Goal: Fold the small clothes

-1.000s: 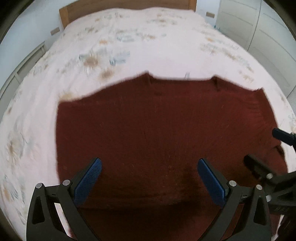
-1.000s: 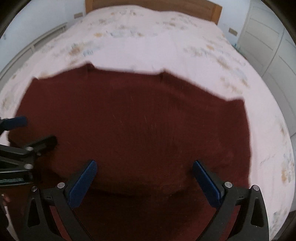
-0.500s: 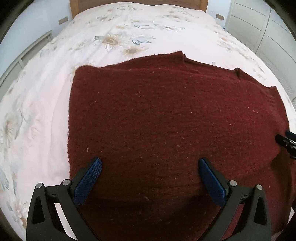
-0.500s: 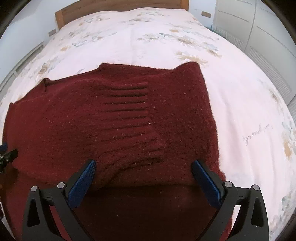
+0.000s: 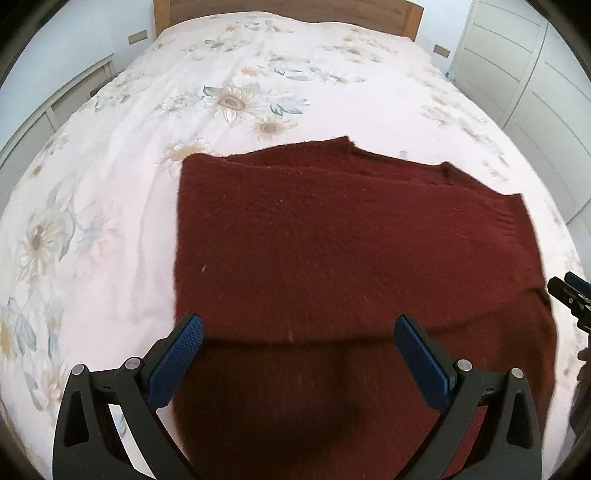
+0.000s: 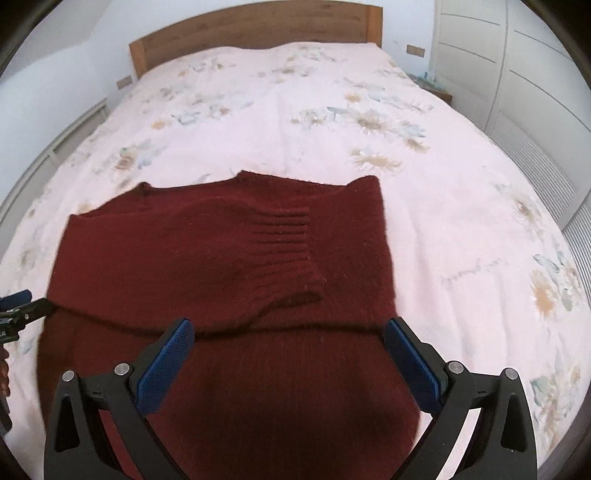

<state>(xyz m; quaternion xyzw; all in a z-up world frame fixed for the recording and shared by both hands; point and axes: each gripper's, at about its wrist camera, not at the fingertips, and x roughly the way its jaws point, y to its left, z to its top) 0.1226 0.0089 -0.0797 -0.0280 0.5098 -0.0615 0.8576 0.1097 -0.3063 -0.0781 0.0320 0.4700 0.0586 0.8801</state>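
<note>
A dark red knitted sweater (image 5: 332, 236) lies flat on the bed, with a folded edge running across just beyond my fingers. In the right wrist view the sweater (image 6: 207, 258) shows a ribbed cuff (image 6: 291, 240) of a sleeve folded over its body. My left gripper (image 5: 295, 354) is open and empty above the near part of the sweater. My right gripper (image 6: 286, 354) is open and empty above the sweater too. Each gripper's tip shows at the edge of the other's view: the right one (image 5: 565, 291) and the left one (image 6: 22, 306).
The bed (image 5: 258, 74) has a white cover with a flower print and a wooden headboard (image 6: 258, 26) at the far end. White wardrobe doors (image 6: 517, 74) stand on the right. A low white unit (image 5: 55, 99) runs along the left wall.
Both grippers have drawn back and up from the sweater, which now looks smaller and farther. The sweater lies still with its fold in place.
</note>
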